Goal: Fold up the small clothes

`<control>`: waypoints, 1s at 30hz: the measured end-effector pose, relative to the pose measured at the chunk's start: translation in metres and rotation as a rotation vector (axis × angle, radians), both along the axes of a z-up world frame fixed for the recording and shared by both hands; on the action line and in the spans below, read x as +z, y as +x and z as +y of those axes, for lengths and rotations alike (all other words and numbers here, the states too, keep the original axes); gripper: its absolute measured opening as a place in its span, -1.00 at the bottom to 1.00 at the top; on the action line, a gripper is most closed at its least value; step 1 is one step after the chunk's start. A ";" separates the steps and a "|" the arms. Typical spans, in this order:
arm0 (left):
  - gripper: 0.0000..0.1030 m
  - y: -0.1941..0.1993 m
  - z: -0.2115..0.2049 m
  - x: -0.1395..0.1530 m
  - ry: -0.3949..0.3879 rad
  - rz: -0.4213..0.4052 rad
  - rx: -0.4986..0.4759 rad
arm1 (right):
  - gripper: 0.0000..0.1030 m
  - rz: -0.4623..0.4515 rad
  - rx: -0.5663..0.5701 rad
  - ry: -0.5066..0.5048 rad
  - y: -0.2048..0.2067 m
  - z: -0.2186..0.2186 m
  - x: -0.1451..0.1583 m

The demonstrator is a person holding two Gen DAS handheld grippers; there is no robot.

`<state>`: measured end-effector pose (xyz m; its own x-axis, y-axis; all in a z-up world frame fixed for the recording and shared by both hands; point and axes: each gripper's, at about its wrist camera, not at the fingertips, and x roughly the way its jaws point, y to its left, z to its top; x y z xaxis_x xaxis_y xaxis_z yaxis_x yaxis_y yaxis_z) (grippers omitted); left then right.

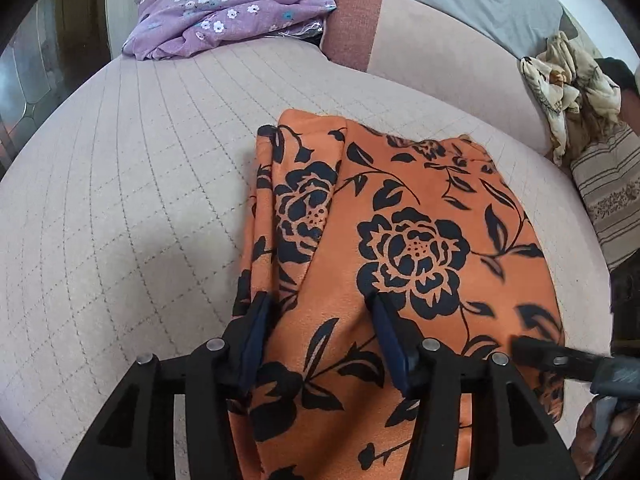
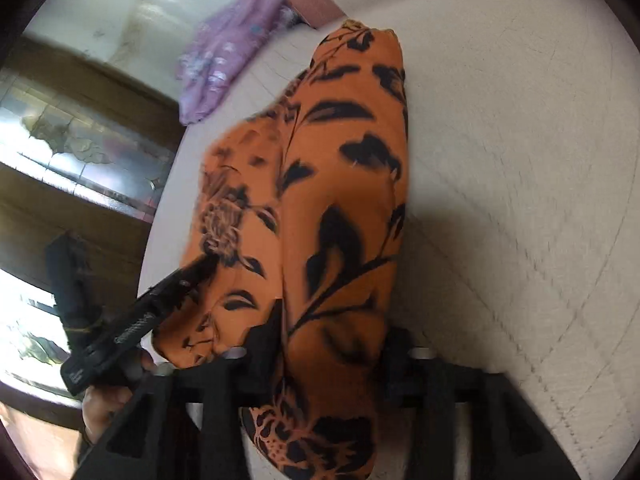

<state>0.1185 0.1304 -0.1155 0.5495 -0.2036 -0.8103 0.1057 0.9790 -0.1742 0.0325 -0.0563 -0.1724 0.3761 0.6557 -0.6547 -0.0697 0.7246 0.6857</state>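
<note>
My left gripper (image 1: 320, 316) jaws parted over the orange black-flowered folded garment (image 1: 400, 240) lying mid quilted beige bed (image 1: 120, 200); right gripper (image 2: 328, 344) straddles its near edge, grip unclear.

Orange floral garments: one (image 1: 400, 248)
Purple flowered garments: one (image 1: 224, 12) (bunched at the sofa's far end)
Cream patterned cloths: one (image 1: 568, 88)
Grey cloths: one (image 1: 480, 0)
Striped cushions: one (image 1: 612, 196)
Grippers: two, the left gripper (image 1: 320, 320) and the right gripper (image 2: 328, 344)

Garment (image 1: 400, 240) on sofa seat (image 1: 140, 200)
</note>
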 end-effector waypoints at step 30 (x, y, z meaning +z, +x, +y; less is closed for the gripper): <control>0.06 -0.021 0.014 0.005 -0.058 -0.041 0.002 | 0.39 0.026 -0.140 0.116 0.072 -0.021 0.008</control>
<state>0.0975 0.1445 -0.1103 0.5825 -0.2482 -0.7740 0.1122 0.9677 -0.2259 0.1040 -0.0777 -0.1647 0.4528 0.6696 -0.5887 0.0456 0.6420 0.7653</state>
